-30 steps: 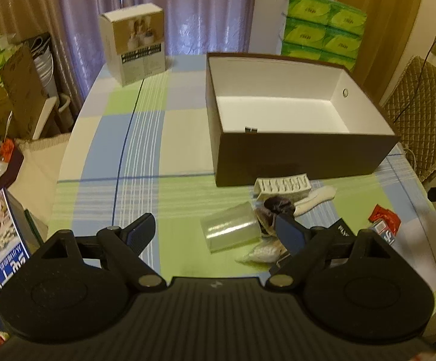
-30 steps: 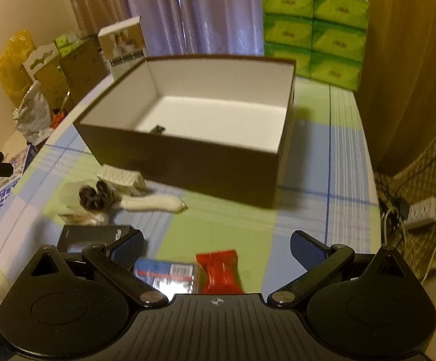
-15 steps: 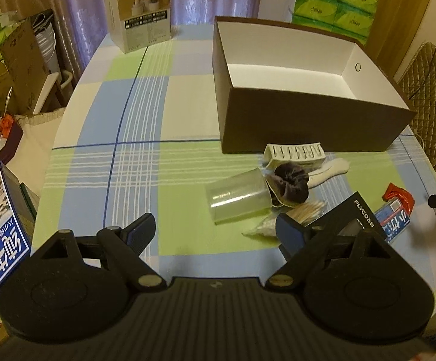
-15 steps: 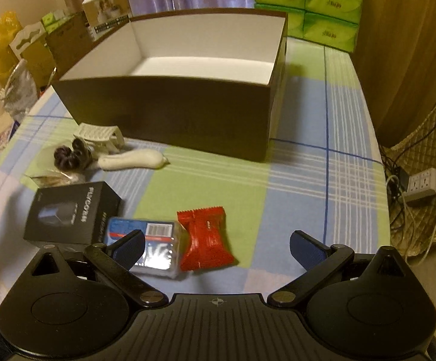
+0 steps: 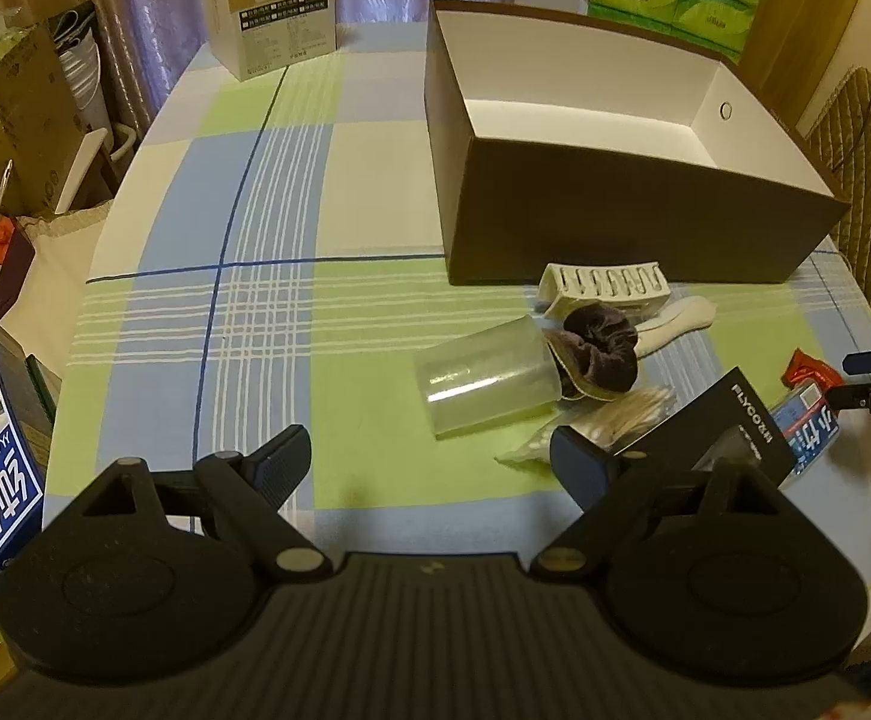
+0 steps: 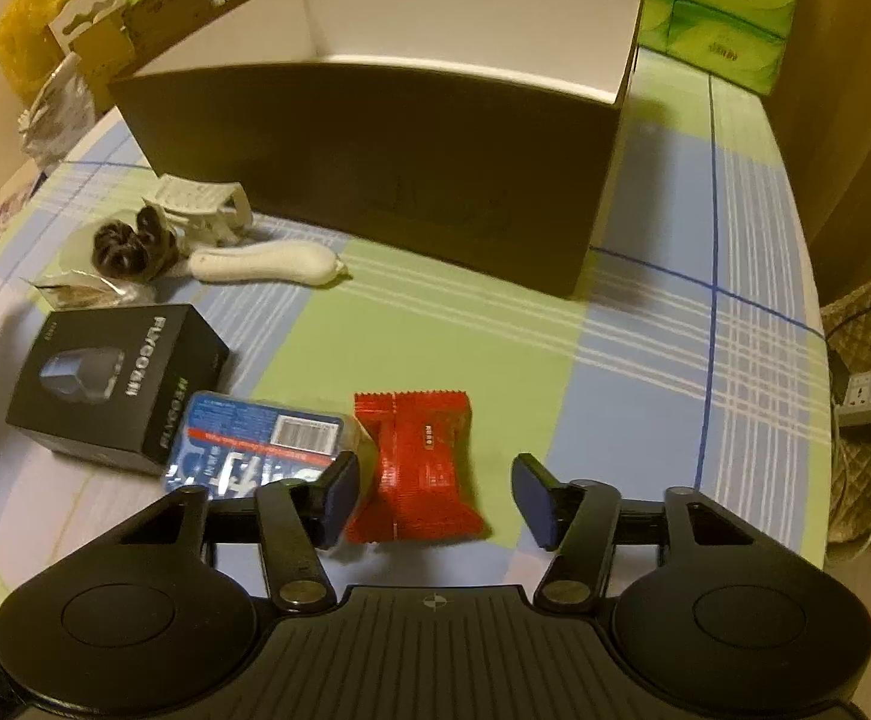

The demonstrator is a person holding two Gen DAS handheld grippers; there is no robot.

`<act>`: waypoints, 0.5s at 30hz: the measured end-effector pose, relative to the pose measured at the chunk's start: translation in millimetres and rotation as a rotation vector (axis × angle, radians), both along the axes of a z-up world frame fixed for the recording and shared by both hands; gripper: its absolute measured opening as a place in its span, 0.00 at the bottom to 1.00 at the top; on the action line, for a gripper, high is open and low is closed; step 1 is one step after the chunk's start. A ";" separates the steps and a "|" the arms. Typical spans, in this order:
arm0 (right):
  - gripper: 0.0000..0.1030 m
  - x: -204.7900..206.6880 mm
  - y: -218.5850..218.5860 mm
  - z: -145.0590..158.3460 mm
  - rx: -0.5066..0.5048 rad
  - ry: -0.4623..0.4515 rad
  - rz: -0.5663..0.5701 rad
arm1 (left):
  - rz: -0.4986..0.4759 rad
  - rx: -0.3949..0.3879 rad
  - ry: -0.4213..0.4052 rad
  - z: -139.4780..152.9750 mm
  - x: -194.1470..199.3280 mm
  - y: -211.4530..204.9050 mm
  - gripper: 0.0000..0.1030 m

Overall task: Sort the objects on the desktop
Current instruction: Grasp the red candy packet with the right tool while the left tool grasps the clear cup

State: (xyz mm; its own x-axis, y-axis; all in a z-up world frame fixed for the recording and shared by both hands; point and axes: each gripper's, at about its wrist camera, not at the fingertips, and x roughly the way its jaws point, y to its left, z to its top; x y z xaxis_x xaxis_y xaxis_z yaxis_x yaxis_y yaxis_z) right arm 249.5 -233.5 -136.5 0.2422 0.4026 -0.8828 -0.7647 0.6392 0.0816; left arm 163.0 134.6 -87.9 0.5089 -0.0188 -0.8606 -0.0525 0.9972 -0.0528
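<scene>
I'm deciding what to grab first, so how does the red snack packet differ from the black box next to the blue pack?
The red snack packet is a soft, crinkled foil wrapper lying flat; the black box is a rigid carton with square edges that stands taller. The packet sits between the open fingers of the right gripper; the box lies further left, beyond the blue pack. Both rest on the checked tablecloth, outside the brown box.

Black tongs [image 6: 435,495], blue pads [image 6: 342,489], silver pivot screws

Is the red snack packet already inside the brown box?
No, the red snack packet lies on the tablecloth between the open right gripper fingers, outside the brown box.
</scene>
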 end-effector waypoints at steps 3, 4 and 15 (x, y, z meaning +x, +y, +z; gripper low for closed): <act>0.44 2.7 1.7 -6.8 -0.009 0.009 0.011 | -0.021 0.004 0.011 -6.4 4.3 1.2 0.81; 0.38 3.4 2.1 -9.1 -0.016 0.013 0.015 | -0.029 0.008 0.013 -8.2 5.9 1.7 0.80; 0.30 11.3 -14.4 -13.1 -0.048 0.022 -0.046 | -0.237 0.079 0.021 -28.9 34.3 5.0 0.70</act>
